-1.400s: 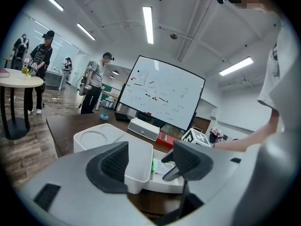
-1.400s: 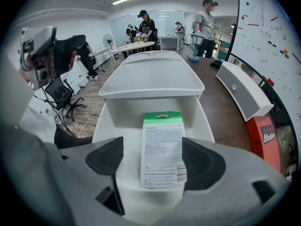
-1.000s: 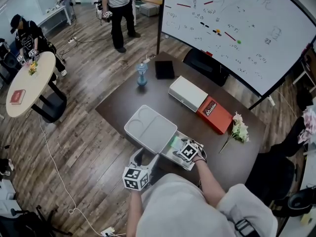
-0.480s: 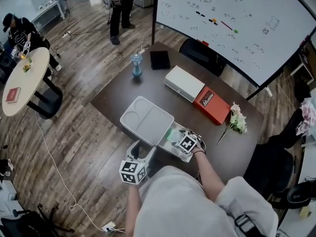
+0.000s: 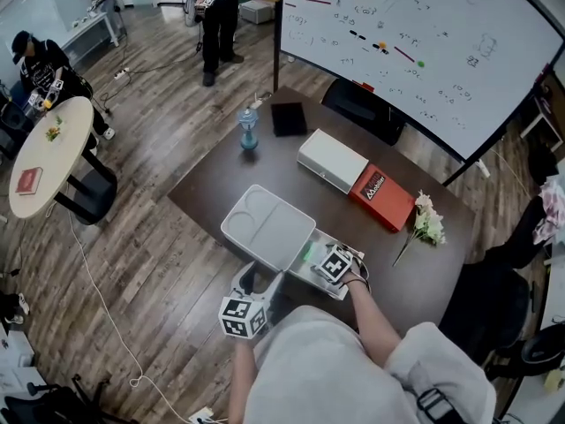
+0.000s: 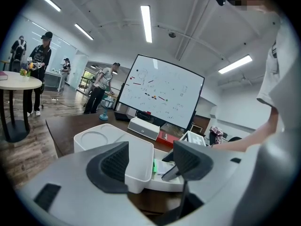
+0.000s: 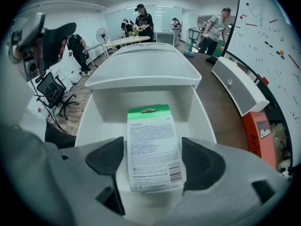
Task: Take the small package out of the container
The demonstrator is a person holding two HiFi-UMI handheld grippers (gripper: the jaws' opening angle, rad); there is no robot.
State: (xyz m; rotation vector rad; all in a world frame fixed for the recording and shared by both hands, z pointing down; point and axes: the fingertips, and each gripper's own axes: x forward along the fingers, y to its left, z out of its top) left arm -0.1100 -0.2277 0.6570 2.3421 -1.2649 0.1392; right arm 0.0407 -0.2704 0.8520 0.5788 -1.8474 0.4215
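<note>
Right gripper view: the small package (image 7: pixel 153 147), lying in the container (image 7: pixel 141 97), is straddled ungripped by the right claw (image 7: pixel 154 166), just opened wide for grasping; the left claw (image 6: pixel 151 161) is held open at the lid (image 6: pixel 101 138), likely to steady it.

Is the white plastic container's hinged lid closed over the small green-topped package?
No, the lid is flipped open behind the container, leaving the package exposed inside.

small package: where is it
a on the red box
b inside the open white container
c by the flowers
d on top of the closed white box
b: the right gripper view shows the green-topped small package sitting inside the white container, in front of its open lid.
</note>
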